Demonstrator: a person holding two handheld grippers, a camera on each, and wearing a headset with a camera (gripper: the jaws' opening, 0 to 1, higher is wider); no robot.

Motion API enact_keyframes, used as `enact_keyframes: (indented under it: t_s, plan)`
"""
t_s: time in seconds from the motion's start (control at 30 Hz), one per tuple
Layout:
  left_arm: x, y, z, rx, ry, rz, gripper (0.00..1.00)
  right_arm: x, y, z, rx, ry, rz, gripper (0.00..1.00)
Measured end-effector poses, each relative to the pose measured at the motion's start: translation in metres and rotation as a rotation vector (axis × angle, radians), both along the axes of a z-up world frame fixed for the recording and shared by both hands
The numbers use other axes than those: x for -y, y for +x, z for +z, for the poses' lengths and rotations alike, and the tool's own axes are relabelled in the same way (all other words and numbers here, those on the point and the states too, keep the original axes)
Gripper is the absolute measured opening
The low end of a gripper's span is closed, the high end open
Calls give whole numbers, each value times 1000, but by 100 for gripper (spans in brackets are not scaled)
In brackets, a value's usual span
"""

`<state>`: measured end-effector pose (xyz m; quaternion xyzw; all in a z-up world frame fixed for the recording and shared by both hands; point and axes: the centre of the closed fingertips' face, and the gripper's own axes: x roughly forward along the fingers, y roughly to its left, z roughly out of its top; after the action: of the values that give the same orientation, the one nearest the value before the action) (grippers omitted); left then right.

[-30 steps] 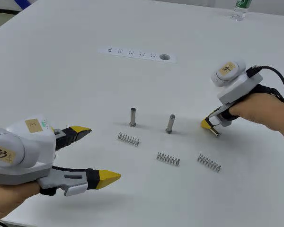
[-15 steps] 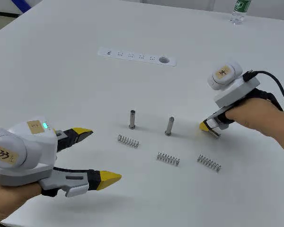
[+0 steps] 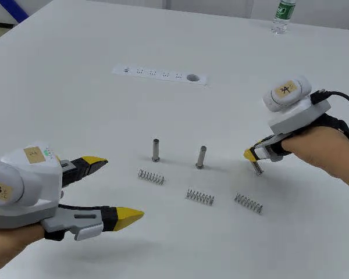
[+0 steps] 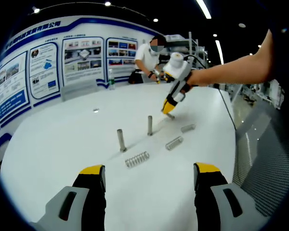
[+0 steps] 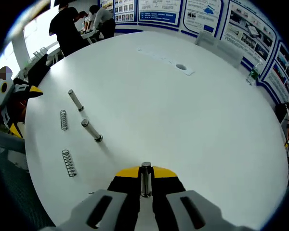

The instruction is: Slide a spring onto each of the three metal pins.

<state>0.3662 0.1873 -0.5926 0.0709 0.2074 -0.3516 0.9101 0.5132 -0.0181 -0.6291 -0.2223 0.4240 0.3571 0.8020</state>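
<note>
Held pin [image 3: 257, 168] steeper; left gripper [image 3: 123, 187] "33"

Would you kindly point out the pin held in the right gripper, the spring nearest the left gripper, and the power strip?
pin [image 5: 145, 179]: right gripper view, middle of its shaft between the jaws.
spring [image 3: 150, 177]: head view, its middle coils.
power strip [image 3: 160, 74]: head view, middle of its white top.

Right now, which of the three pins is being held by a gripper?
The rightmost pin, clamped in the right gripper; the left pin and middle pin stand upright on the table.
</note>
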Motion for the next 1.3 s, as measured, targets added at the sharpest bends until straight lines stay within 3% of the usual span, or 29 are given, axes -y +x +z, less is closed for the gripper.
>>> enact_keyframes:
  t_s: [0.3, 1.07, 1.3]
  plan:
    - [4, -2, 0, -2, 5, -14, 76, 5, -11, 11, 45, 45, -23, 9]
    - [6, -2, -2, -2, -1, -13, 76, 16, -21, 10, 53, 139, -113, 9]
    - [8, -3, -3, -2, -3, -15, 76, 16, -23, 9, 54, 129, -102, 9]
